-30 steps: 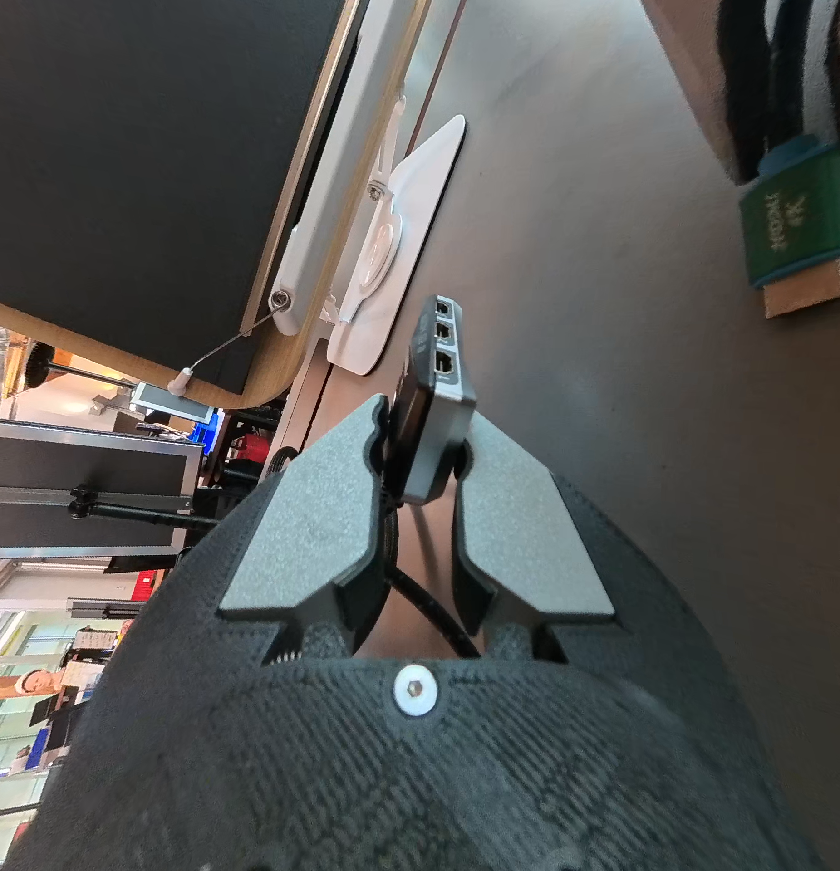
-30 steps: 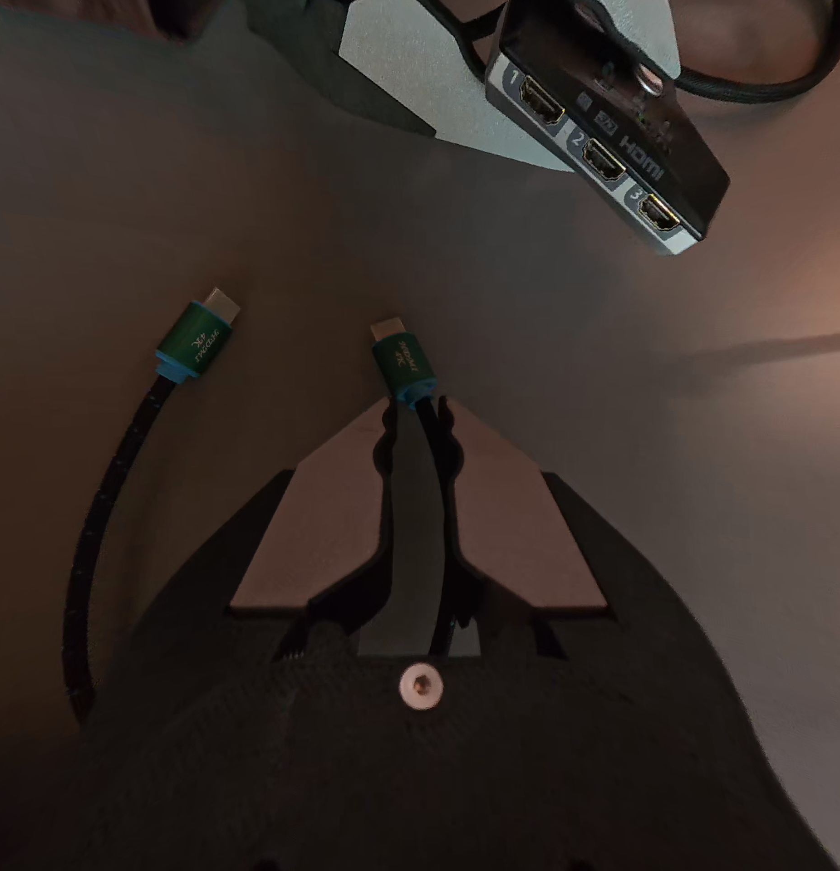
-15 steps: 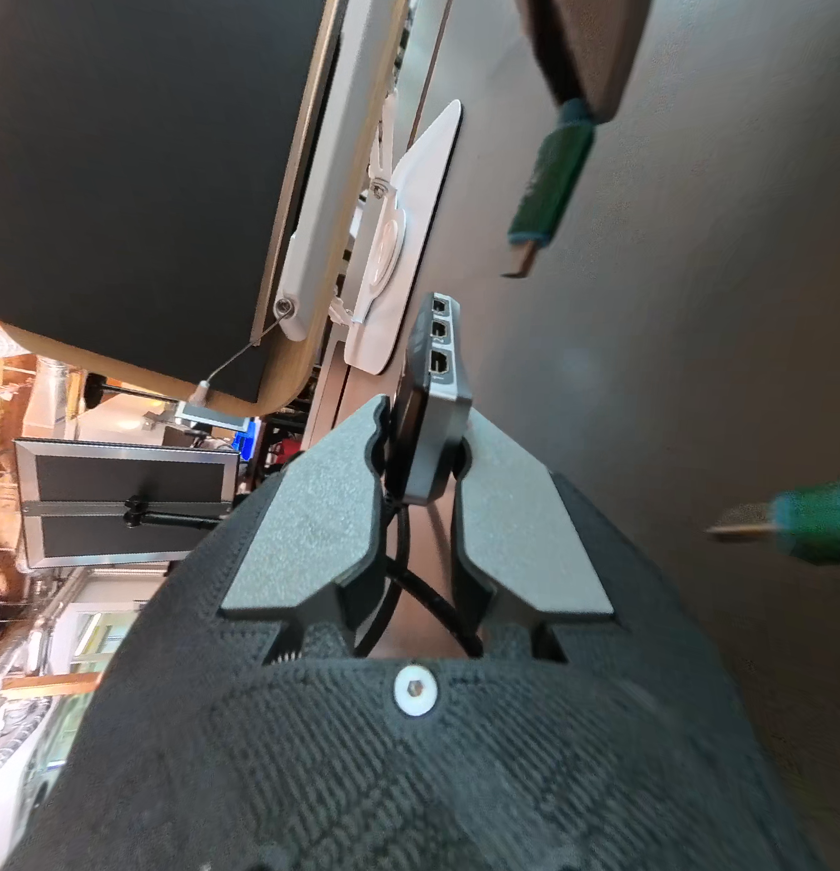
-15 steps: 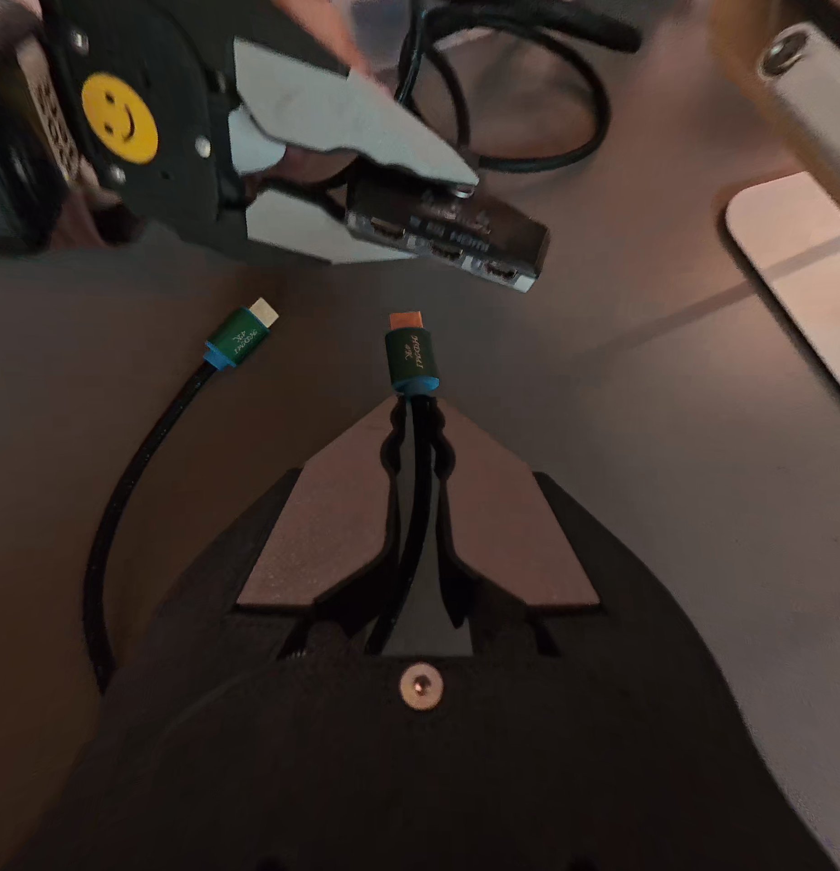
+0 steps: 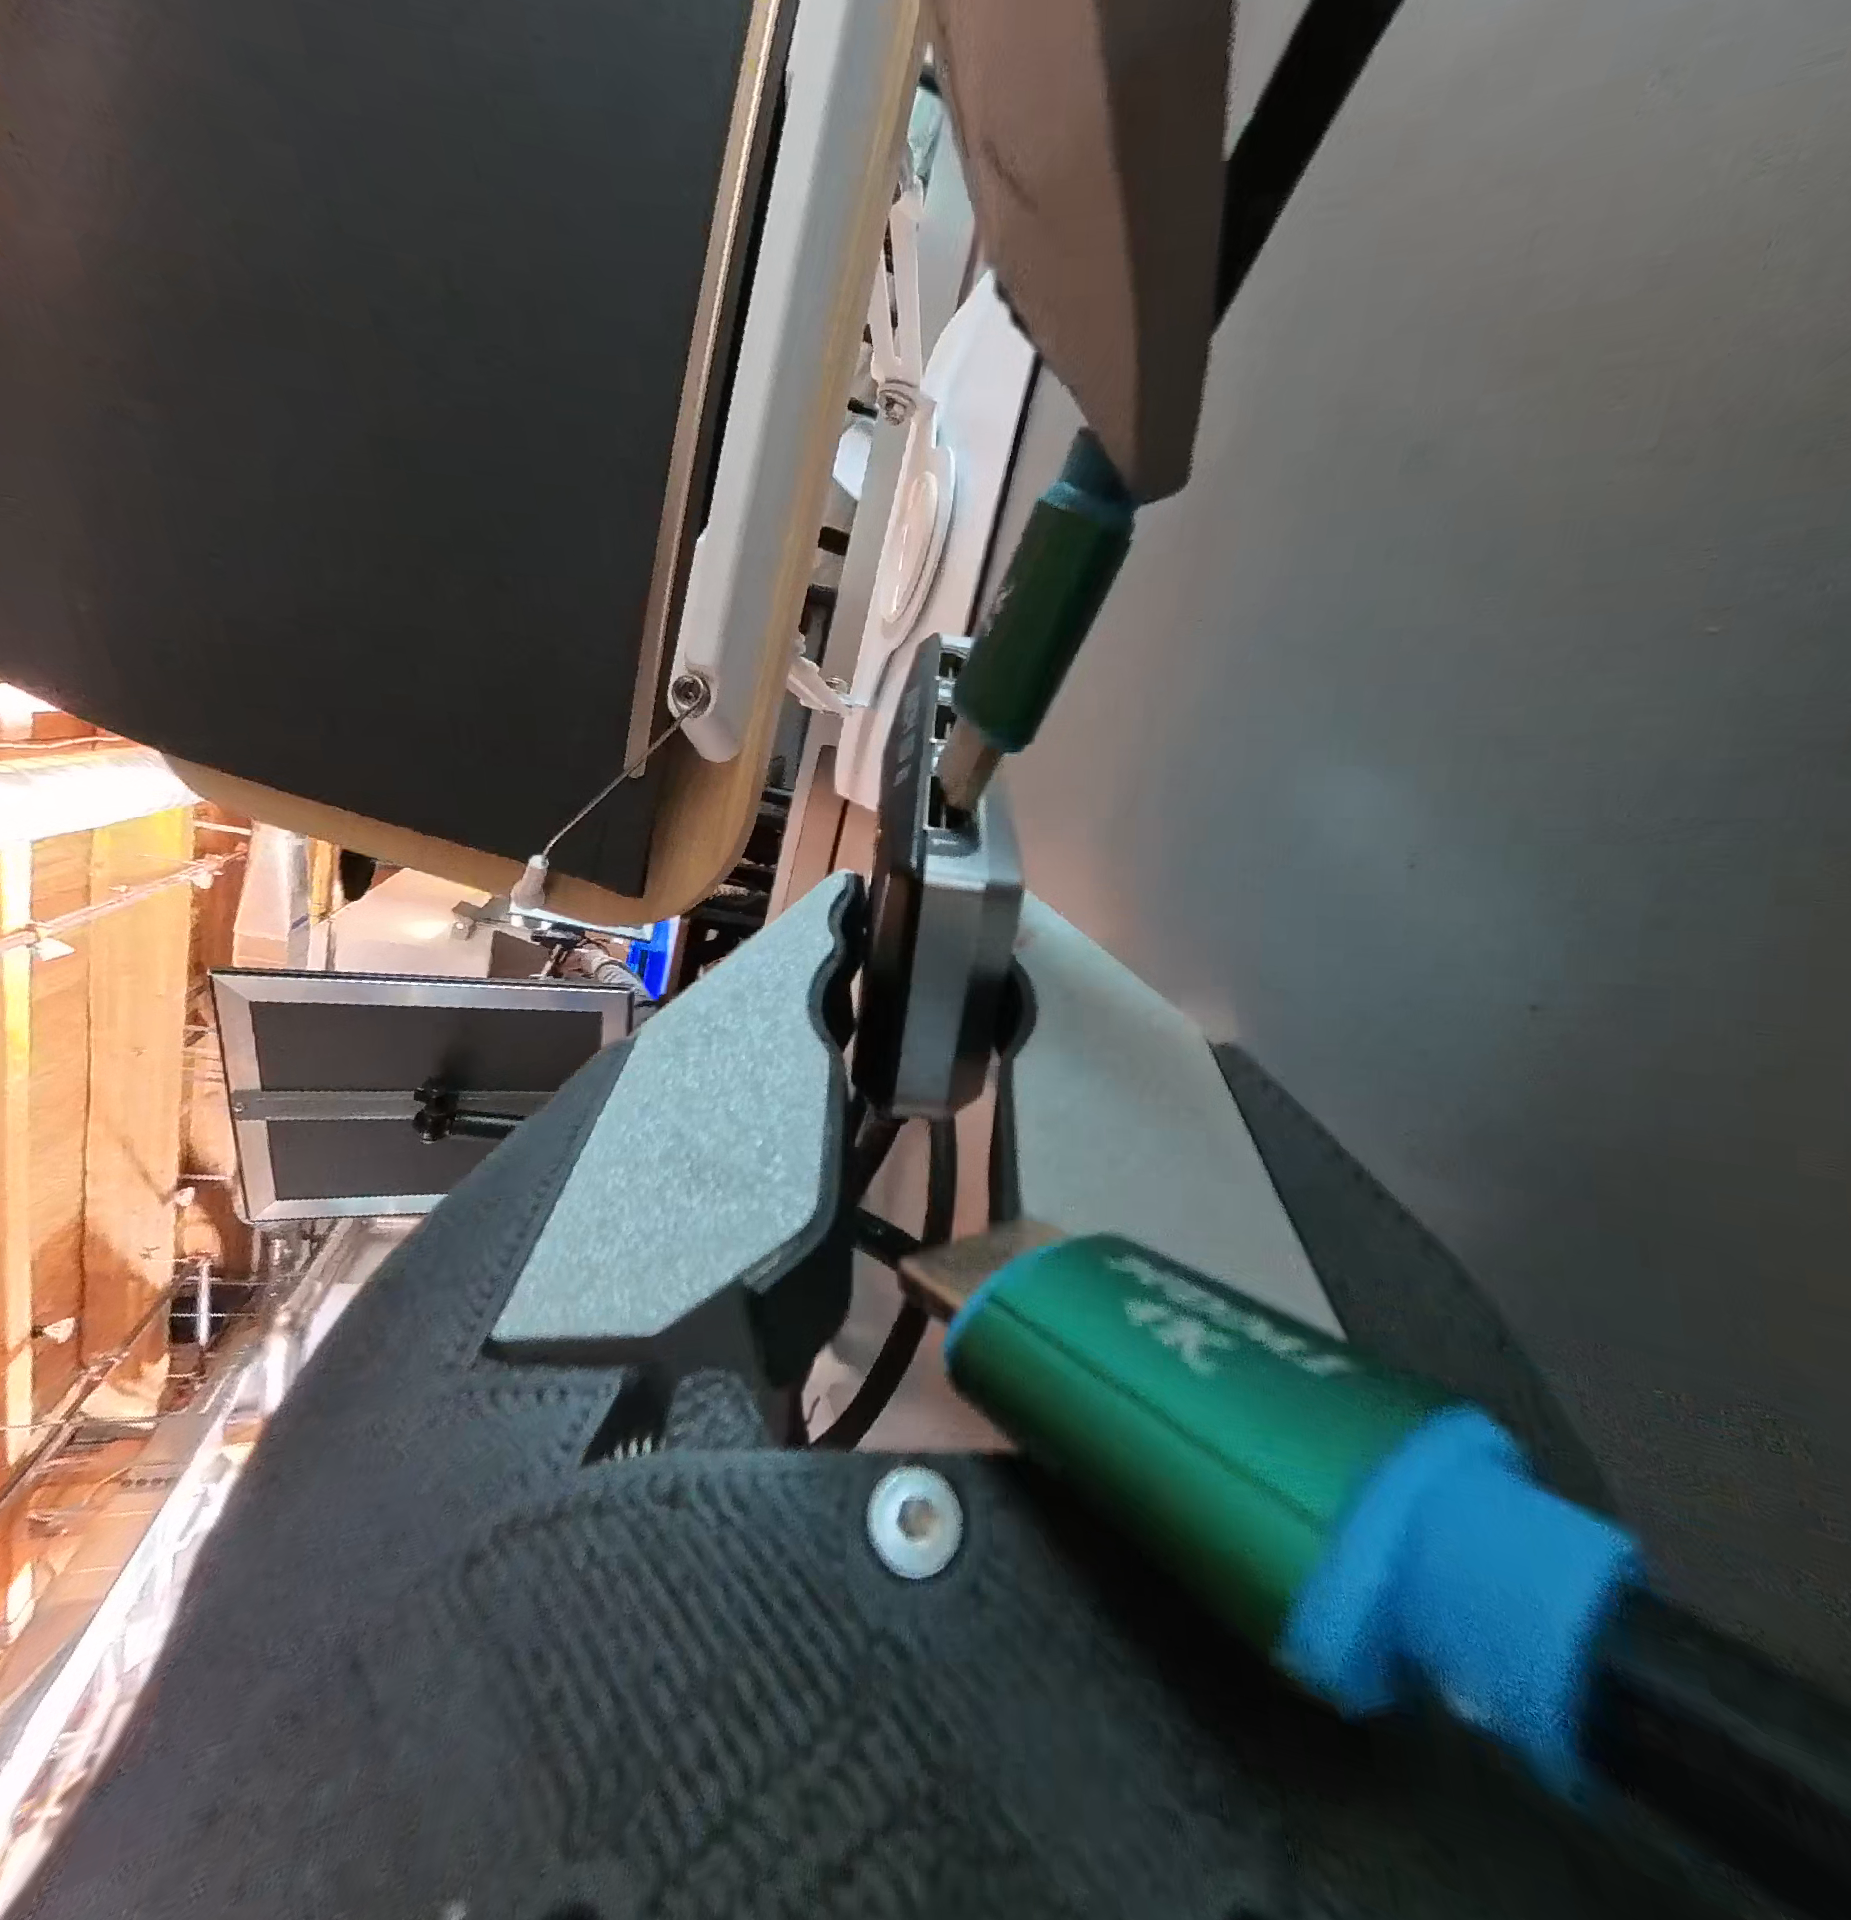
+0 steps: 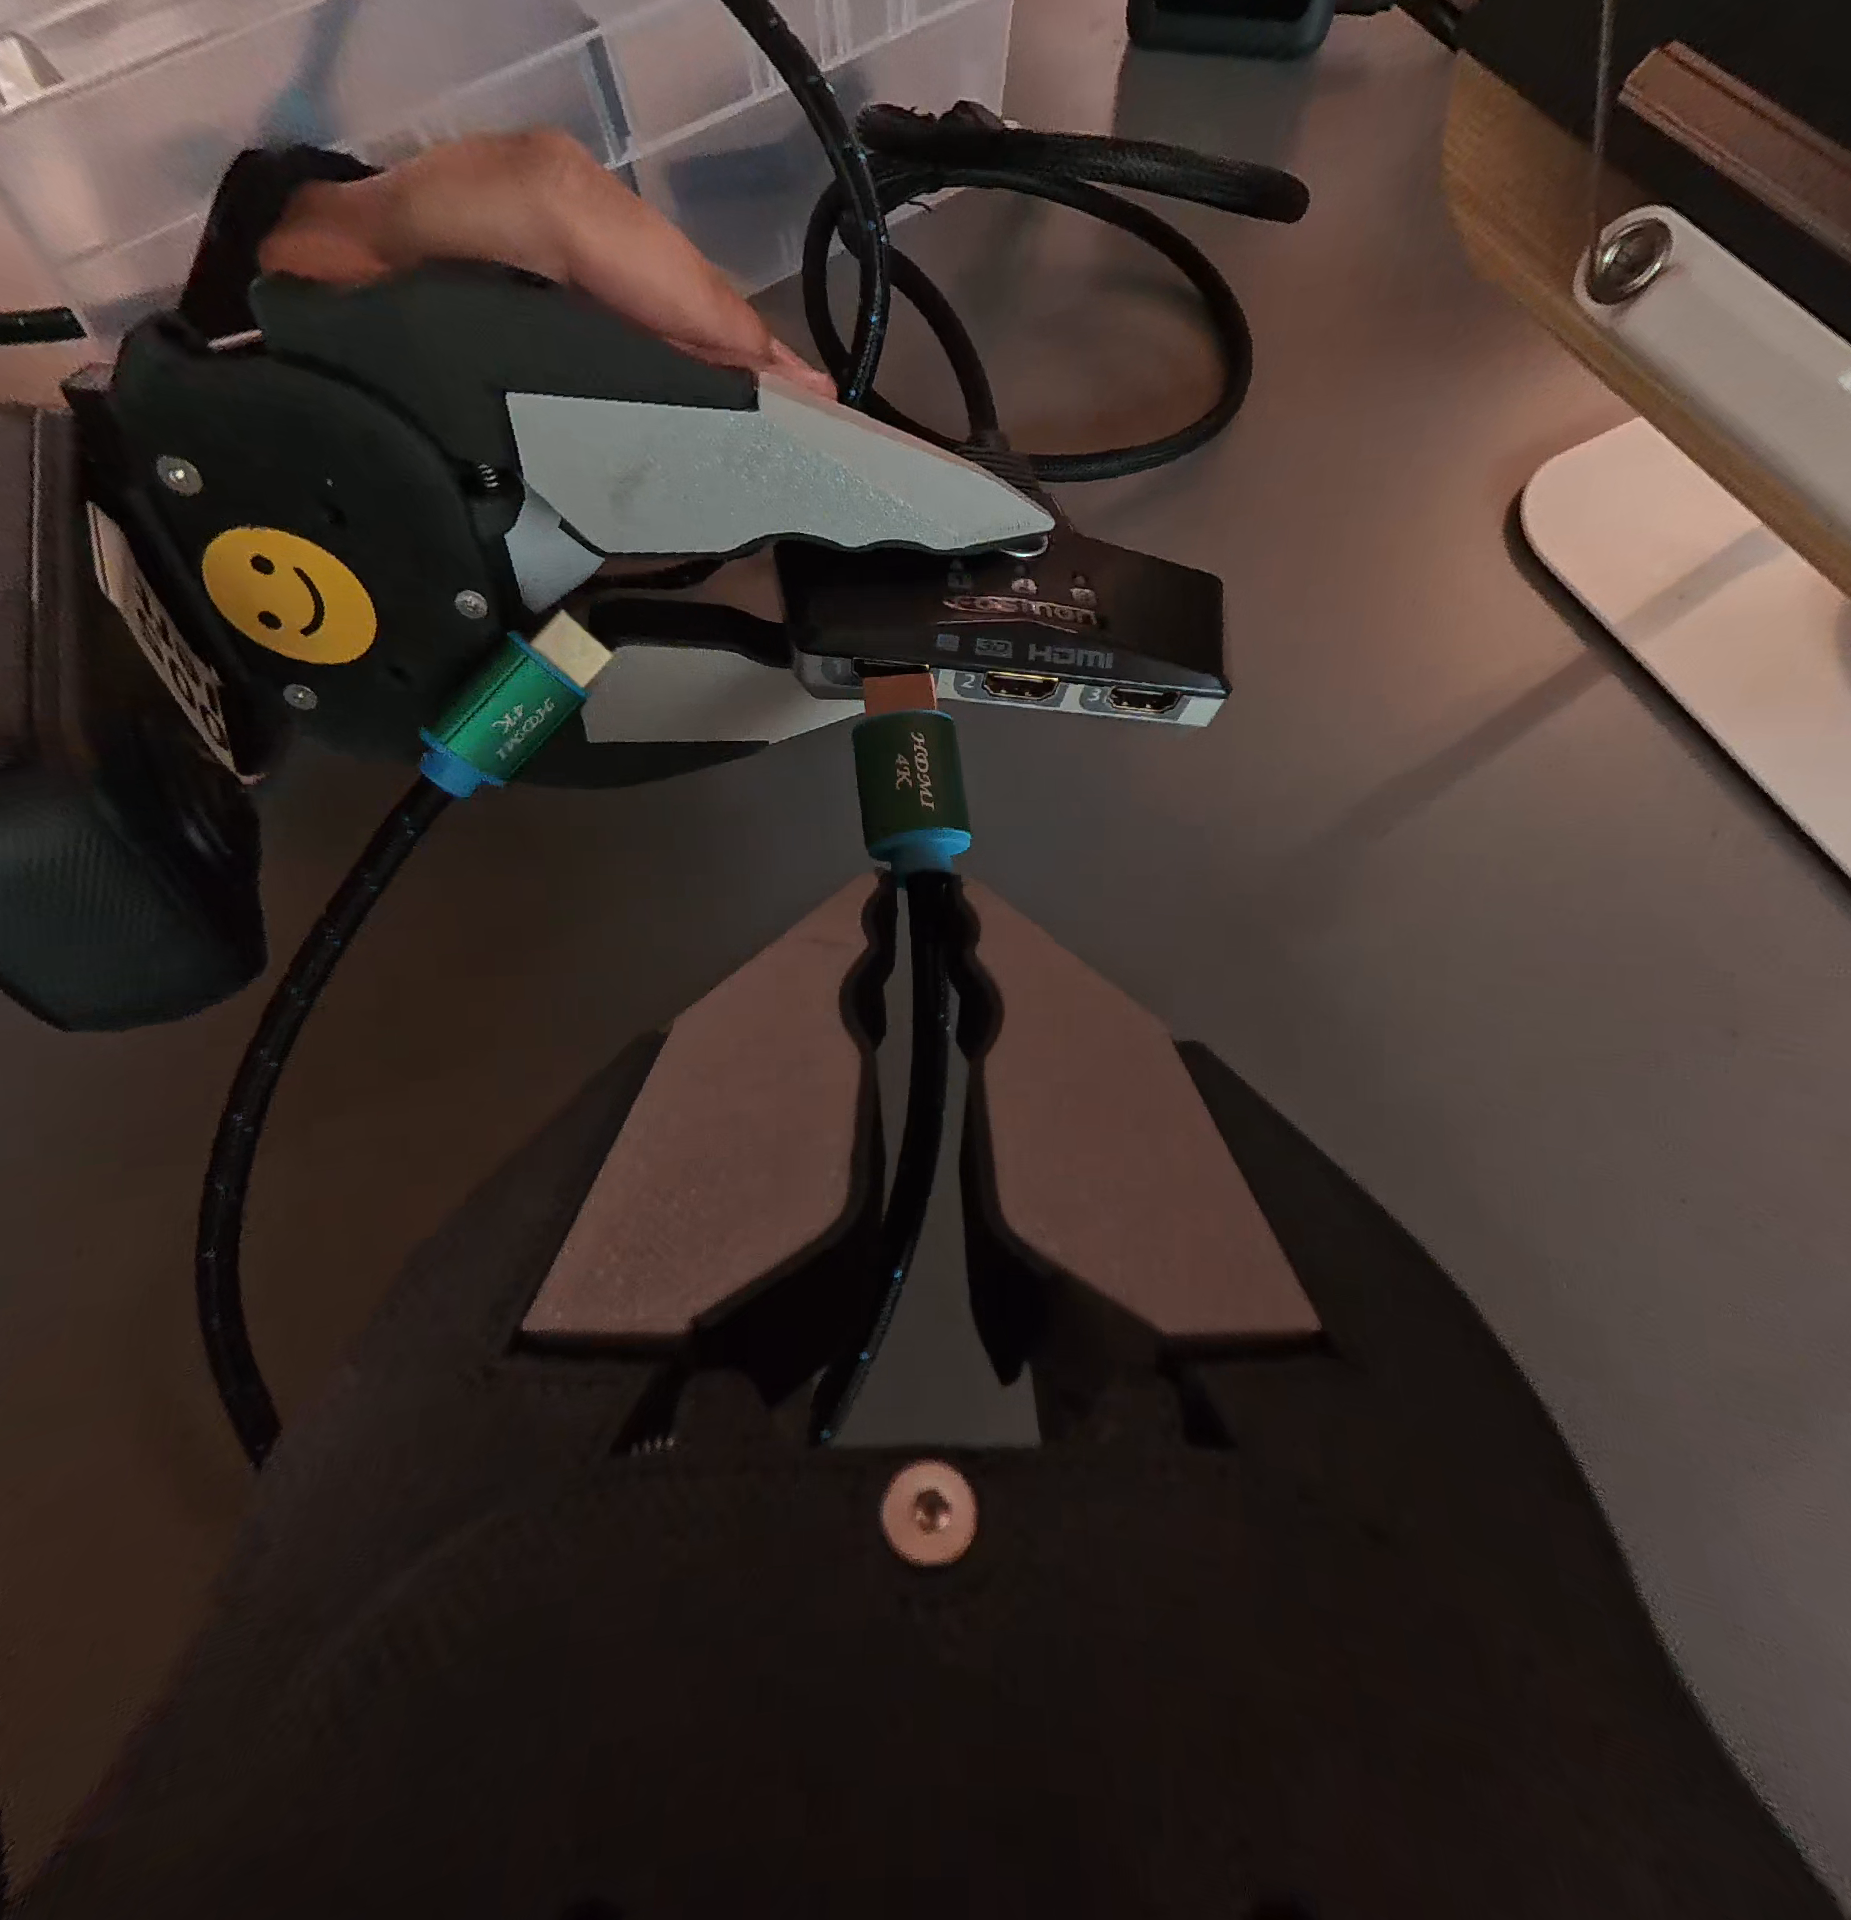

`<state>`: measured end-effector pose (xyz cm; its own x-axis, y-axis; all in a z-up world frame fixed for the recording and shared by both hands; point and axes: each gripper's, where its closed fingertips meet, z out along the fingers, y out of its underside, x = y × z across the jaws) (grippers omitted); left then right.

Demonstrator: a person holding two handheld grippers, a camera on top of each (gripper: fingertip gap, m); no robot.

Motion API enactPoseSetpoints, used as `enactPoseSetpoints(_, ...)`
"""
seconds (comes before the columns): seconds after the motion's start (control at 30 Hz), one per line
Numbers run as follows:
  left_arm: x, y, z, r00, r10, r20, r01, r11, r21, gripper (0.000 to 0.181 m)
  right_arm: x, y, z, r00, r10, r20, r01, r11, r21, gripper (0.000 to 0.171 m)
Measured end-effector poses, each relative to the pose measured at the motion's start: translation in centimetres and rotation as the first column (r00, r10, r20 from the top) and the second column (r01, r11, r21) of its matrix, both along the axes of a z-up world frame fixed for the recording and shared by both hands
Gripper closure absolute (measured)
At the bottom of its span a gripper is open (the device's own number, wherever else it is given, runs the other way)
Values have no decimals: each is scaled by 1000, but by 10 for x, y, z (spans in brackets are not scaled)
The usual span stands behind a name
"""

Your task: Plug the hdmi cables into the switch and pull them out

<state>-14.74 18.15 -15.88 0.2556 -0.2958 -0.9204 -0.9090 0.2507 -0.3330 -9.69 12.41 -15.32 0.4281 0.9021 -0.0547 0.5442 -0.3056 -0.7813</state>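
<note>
My left gripper (image 5: 931,966) is shut on the small black HDMI switch (image 5: 942,935) and holds it above the desk, ports facing away. My right gripper (image 6: 916,914) is shut on the black braided cable just behind a green HDMI plug (image 6: 905,790). That plug's metal tip touches the leftmost port of the switch (image 6: 1014,623); in the left wrist view the plug (image 5: 1046,613) meets the nearest port at a slant. A second green plug (image 6: 505,717) lies loose beside my left gripper (image 6: 947,623), and looms close in the left wrist view (image 5: 1212,1382).
A monitor (image 5: 329,395) on a white stand base (image 6: 1710,644) stands at the right of the grey desk (image 6: 1420,1039). The switch's own black cable (image 6: 1056,260) coils behind it. A clear plastic bin (image 6: 485,83) sits at the back left. A hand (image 6: 505,229) holds the left gripper. About 25 centimeters separates my left fingertips from the monitor (image 5: 329,395).
The right gripper has carried its green plug up to the switch's first port. The left gripper has swung the switch round to face it and now sits next to the loose plug.
</note>
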Motion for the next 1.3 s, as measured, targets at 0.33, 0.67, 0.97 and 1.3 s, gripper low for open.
enactPoseSetpoints(0.33, 0, 3, 2, 997, 49, -62, -45, 997, 60, 160, 0, 0, -1, 999, -32, -30, 30, 998, -62, 166)
enactPoseSetpoints(0.67, 0, 4, 0, 993, 80, -86, -74, 995, 65, 161, -1, -1, -2, 999, -46, 4, 46, 998, -42, 166)
enactPoseSetpoints(0.97, 3, 3, 1, 966, 160, -204, -135, 982, 132, 161, 1, -5, -6, 998, -48, 51, 52, 994, -91, 167)
enactPoseSetpoints(1.3, 3, 1, 2, 976, 150, -155, -136, 986, 94, 160, 2, -4, -5, 992, -104, 65, 110, 990, -86, 166)
